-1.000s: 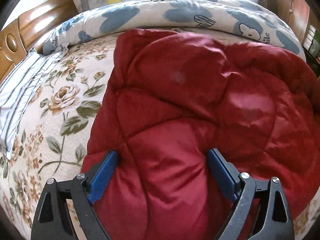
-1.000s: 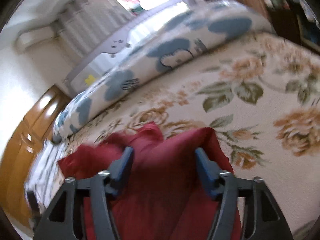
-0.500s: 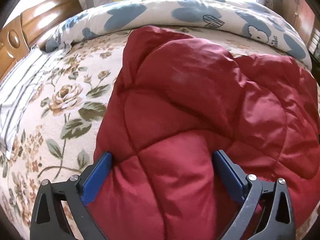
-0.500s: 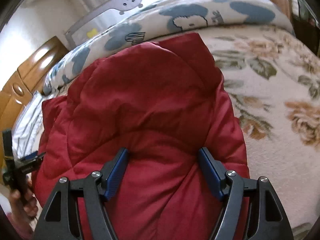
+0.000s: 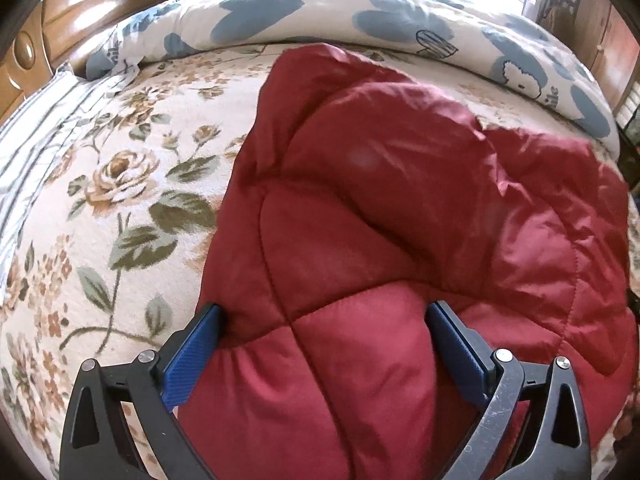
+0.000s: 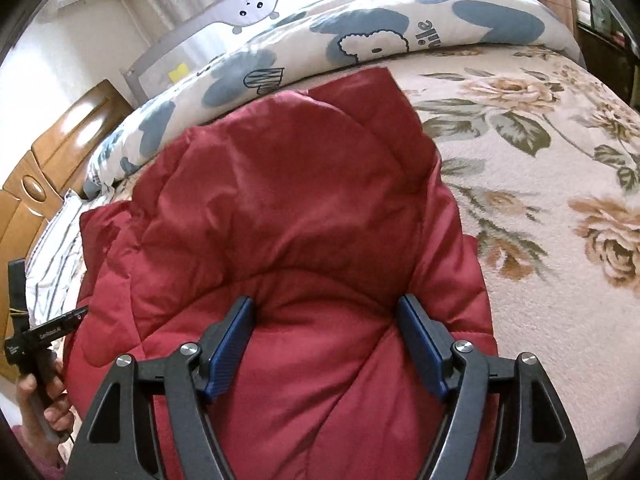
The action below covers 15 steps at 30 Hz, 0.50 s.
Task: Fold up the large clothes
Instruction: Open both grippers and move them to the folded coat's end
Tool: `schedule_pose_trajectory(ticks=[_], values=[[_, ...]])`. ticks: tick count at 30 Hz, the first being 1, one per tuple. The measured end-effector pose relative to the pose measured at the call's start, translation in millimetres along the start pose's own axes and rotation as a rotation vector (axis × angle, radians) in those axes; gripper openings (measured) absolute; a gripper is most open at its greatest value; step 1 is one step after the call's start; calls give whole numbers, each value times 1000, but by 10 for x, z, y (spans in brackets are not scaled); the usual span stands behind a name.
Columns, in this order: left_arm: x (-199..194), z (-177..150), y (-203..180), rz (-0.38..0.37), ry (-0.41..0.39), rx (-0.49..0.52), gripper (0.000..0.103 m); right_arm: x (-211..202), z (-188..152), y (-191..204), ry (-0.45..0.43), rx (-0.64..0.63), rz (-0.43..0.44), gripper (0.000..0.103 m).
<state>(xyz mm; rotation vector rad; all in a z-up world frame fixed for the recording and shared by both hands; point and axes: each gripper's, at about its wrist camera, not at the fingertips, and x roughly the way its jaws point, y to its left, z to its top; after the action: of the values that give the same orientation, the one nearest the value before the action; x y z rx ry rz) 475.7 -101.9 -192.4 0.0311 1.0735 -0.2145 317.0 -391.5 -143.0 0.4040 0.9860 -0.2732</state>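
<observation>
A red quilted puffer jacket (image 5: 400, 208) lies folded over on the floral bedspread (image 5: 100, 200); it also shows in the right wrist view (image 6: 288, 208). My left gripper (image 5: 324, 336) is open, its blue pads wide apart with the jacket's near edge bulging between them. My right gripper (image 6: 326, 332) is open too, its pads set on either side of a puffed fold at the jacket's other near end. The left gripper's handle and the hand on it (image 6: 36, 356) show at the left edge of the right wrist view.
A rolled white duvet with blue blotches (image 5: 360, 20) lies along the far side of the bed (image 6: 400, 28). A wooden headboard (image 5: 60, 12) and striped sheet (image 5: 28, 128) are at the left. A grey bed rail (image 6: 224, 32) stands behind. Wooden furniture stands far right.
The right gripper swung from beside the jacket to over it, laying the fold down. The left gripper drew back slightly toward the near edge, and its jaws look a little wider.
</observation>
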Motion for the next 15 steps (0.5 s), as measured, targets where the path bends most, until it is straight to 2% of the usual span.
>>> schedule_pose_trajectory(ticks=[7, 15], values=[[-295, -130, 173, -67, -39, -25, 100, -304, -45, -32, -30, 16, 21, 75], [-514, -252, 499, -137, -77, -99, 100, -524, -62, -227, -40, 47, 26, 76]])
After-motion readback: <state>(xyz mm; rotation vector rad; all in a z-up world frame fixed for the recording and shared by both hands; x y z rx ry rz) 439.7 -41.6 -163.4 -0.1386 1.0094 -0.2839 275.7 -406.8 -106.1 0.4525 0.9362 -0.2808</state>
